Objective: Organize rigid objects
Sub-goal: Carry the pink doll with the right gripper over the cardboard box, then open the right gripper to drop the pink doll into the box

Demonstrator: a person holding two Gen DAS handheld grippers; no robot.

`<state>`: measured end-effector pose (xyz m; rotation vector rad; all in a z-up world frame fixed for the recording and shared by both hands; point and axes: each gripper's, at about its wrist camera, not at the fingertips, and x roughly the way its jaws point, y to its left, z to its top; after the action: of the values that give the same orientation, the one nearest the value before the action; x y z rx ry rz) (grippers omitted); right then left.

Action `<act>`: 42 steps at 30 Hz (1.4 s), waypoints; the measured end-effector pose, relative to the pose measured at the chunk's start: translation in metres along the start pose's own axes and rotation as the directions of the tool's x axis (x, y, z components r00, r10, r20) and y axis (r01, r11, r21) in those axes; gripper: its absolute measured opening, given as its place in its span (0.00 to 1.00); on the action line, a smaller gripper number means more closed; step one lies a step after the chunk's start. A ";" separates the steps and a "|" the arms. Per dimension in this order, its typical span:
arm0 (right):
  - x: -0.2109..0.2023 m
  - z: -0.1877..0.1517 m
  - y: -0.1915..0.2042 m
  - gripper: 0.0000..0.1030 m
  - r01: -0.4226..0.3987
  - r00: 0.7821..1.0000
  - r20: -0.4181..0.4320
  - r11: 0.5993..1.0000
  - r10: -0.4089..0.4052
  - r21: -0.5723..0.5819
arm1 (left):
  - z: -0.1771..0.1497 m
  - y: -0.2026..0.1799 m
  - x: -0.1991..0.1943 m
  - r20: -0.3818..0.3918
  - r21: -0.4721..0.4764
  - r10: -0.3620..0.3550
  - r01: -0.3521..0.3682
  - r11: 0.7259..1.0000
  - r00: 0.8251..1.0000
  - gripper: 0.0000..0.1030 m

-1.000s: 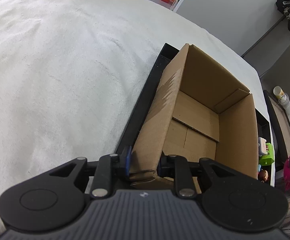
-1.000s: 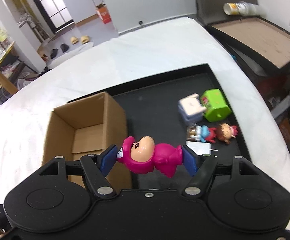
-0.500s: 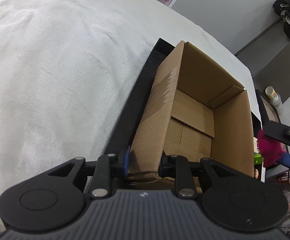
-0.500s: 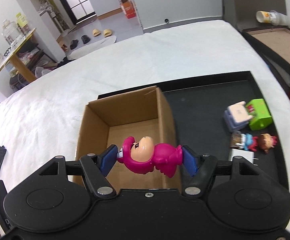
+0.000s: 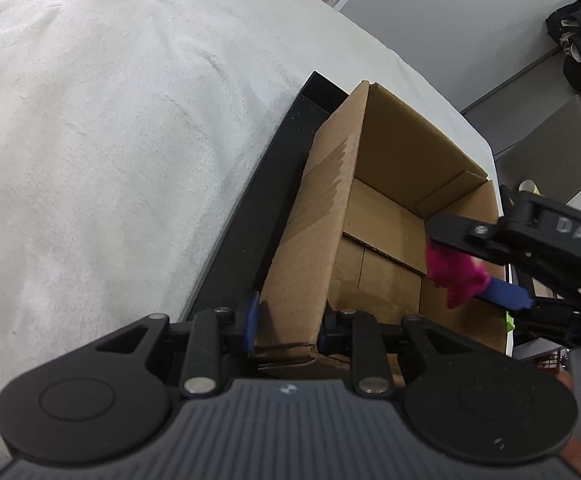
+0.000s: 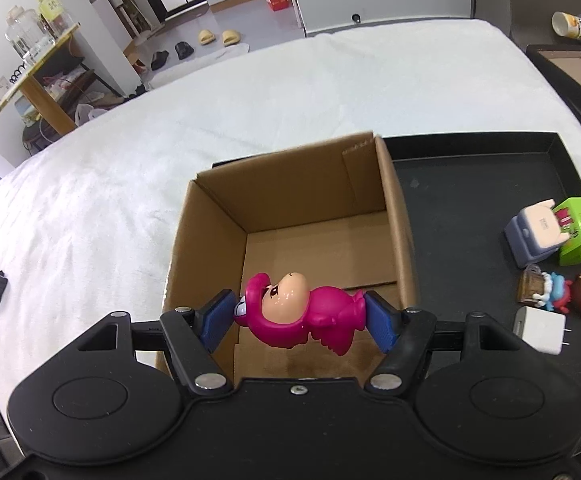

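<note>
An open cardboard box (image 5: 394, 208) (image 6: 290, 216) stands at the left end of a black tray (image 6: 470, 184) on a white cloth. My left gripper (image 5: 286, 330) is shut on the box's near left wall. My right gripper (image 6: 298, 318) is shut on a pink figurine (image 6: 302, 314) with a peach face, held over the inside of the box. In the left wrist view the pink figurine (image 5: 452, 274) and the right gripper's arm come in over the box's right wall. The box floor that shows is bare.
On the tray's right part lie a grey-white block toy (image 6: 532, 236), a green block (image 6: 578, 230), two small dolls (image 6: 558, 290) and a white charger (image 6: 540, 330). Another tray with a brown board (image 6: 574, 68) and a lying cup (image 6: 574, 28) sit at the far right.
My right gripper has carried the pink figurine leftward from above the tray to above the box opening. My left gripper has kept its hold on the box wall.
</note>
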<state>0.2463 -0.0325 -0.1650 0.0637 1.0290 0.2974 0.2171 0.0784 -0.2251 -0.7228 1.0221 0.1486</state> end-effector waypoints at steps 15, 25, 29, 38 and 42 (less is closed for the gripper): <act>0.009 0.017 0.019 0.66 0.015 0.999 0.031 0.991 -0.011 -0.133 | 0.002 0.003 0.001 -0.006 -0.026 -0.023 0.023 0.999 1.000 0.24; 0.016 0.033 0.036 0.66 0.009 1.000 0.023 0.954 -0.002 -0.301 | 0.003 0.003 0.001 -0.008 -0.031 -0.025 0.025 0.999 1.000 0.24; 0.017 0.037 0.042 0.72 -0.026 0.998 0.047 0.947 0.044 -0.321 | 0.004 0.005 0.002 -0.012 -0.042 -0.034 0.033 0.999 0.999 0.24; 0.003 0.033 0.035 0.80 -0.030 0.996 0.069 0.949 0.054 -0.313 | 0.004 0.005 0.001 -0.007 -0.043 -0.030 0.030 0.999 1.000 0.24; -0.008 0.031 0.029 0.81 -0.027 0.997 0.067 0.957 0.048 -0.289 | 0.004 0.003 0.000 -0.002 -0.037 -0.023 0.023 0.999 1.000 0.24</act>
<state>0.2624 -0.0041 -0.1373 -0.1689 0.9037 0.4737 0.2184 0.0832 -0.2250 -0.7680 1.0151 0.1472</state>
